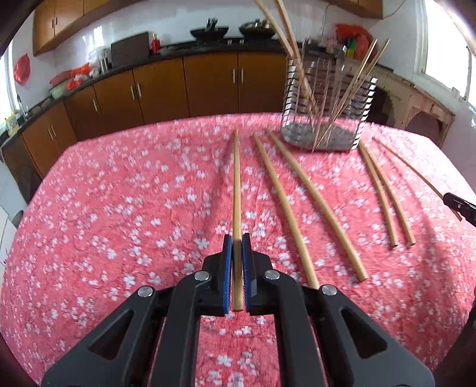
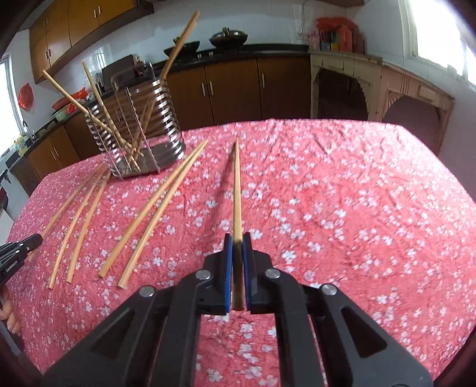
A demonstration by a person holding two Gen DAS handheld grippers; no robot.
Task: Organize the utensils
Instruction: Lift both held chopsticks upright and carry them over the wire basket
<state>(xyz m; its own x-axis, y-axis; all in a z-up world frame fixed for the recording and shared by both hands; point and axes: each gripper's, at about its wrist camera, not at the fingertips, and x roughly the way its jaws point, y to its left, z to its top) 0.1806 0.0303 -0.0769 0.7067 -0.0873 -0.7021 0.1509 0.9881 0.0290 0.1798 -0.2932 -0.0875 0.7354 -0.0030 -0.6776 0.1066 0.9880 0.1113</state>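
Over tablecloth (image 1: 119, 208) | each jaws-held chopstick (image 1: 236, 190) points straight ahead

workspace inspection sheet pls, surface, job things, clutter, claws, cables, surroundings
surface: table under a pink floral tablecloth, wrinkled.
job's things: metal utensil holder with several chopsticks leaning in it; four loose chopsticks lying on the cloth.
clutter: nothing seen on the table.
grippers: left claw shut on a chopstick; right claw shut on another chopstick.
cables: a cord on the back wall.
surroundings: kitchen counter with woks, brown cabinets, bright window.
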